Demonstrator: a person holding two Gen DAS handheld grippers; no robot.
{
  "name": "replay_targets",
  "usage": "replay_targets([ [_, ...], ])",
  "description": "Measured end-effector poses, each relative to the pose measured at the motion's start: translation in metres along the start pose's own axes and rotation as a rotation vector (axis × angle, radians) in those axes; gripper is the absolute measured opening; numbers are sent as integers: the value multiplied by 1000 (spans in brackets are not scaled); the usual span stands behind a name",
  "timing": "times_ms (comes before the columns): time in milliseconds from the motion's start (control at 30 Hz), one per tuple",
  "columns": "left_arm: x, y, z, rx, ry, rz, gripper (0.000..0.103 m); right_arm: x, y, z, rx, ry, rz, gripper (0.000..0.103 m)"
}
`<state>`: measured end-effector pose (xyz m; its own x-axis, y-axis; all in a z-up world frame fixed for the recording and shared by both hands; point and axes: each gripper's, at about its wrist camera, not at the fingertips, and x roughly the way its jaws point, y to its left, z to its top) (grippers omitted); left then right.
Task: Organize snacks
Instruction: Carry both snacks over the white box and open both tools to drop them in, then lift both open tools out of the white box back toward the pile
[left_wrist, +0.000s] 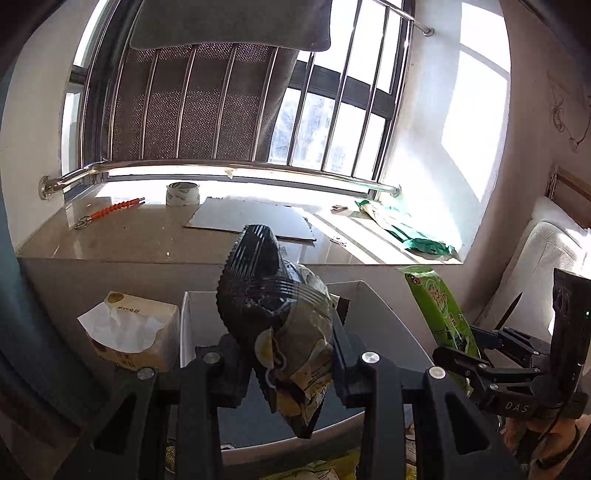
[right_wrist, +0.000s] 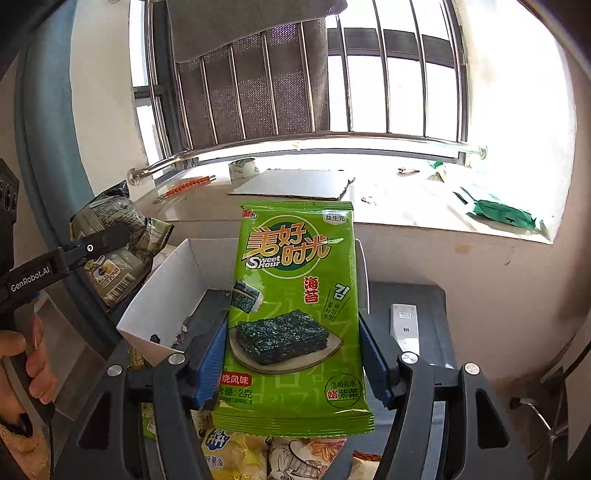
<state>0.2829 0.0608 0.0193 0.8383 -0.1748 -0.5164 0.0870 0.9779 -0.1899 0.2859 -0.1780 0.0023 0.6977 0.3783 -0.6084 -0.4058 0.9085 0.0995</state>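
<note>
Green seaweed packet (right_wrist: 295, 314): clamped upright in the right claw (right_wrist: 295, 354), above the white box (right_wrist: 166, 291). Dark crumpled packet (left_wrist: 284, 321): clenched in the left claw (left_wrist: 291, 354), over the same box.

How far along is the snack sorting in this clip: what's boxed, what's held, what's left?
Done: little visible; the white box shows only small bits inside. In hand: the left gripper is shut on a dark crumpled snack packet, the right gripper on a green seaweed packet, both above the box. Left: loose snack packets below.
</note>
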Motion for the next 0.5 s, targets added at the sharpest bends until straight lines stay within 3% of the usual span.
replay_targets([
  [133, 27, 2, 1, 9, 48, 20, 40, 42, -7, 18, 17, 84, 7, 70],
  [200, 37, 1, 0, 26, 80, 28, 49, 56, -9, 21, 21, 106, 5, 72],
  [233, 40, 2, -2, 37, 86, 63, 57, 60, -10, 21, 27, 112, 5, 74],
  [267, 42, 2, -2, 54, 87, 97, 83, 65, -11, 22, 35, 119, 0, 79],
  [300, 41, 3, -3, 66, 78, 124, 102, 69, -14, 22, 46, 126, -17, 84],
  [367, 37, 7, -5, 63, 72, 135, 103, 72, -19, 22, 64, 129, -18, 103],
  [500, 23, 15, -5, 13, 67, 109, 103, 65, -25, 19, 113, 113, -16, 103],
])
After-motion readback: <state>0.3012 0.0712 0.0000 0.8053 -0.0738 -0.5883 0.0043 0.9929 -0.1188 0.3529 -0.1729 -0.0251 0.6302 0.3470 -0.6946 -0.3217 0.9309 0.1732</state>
